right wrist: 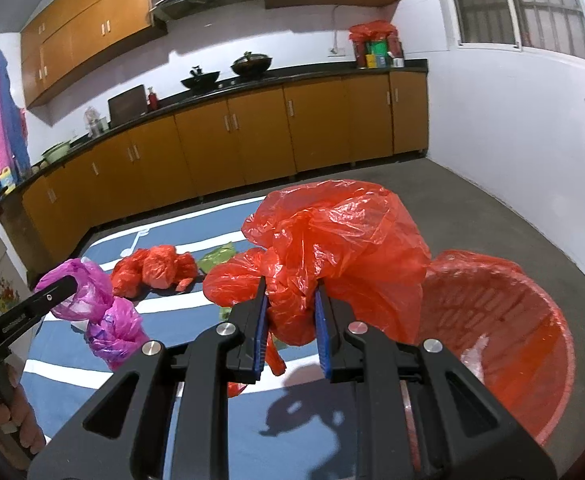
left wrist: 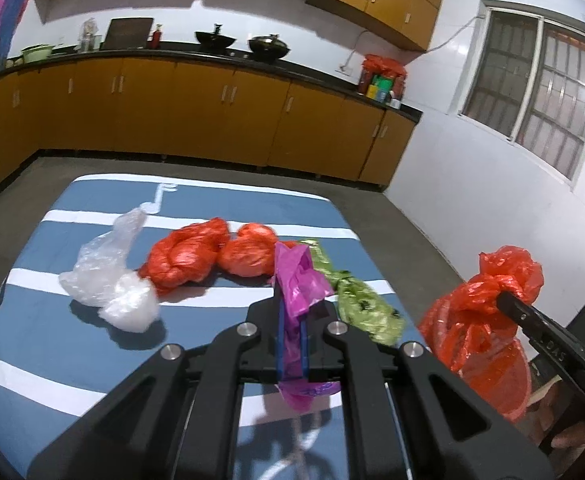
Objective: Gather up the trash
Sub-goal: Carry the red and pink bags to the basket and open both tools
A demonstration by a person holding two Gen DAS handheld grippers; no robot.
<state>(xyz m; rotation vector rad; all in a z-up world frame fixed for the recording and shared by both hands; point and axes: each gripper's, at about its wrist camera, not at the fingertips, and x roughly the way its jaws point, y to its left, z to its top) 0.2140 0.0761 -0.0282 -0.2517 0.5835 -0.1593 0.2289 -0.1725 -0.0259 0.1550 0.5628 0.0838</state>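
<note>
Your left hand-held gripper (left wrist: pixel 292 344) is clamped on a crumpled magenta bag (left wrist: pixel 298 280), lifted off the striped blue counter (left wrist: pixel 52 320). Your right hand-held gripper (right wrist: pixel 291 316) pinches a puffy, knotted red bag (right wrist: pixel 332 248) beside the red basket (right wrist: pixel 532 320).

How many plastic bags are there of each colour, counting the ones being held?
Red bags: 3, two on the table and one held
Pink bag: 1, held
Green bag: 1
Clear bag: 1
Total: 6
</note>
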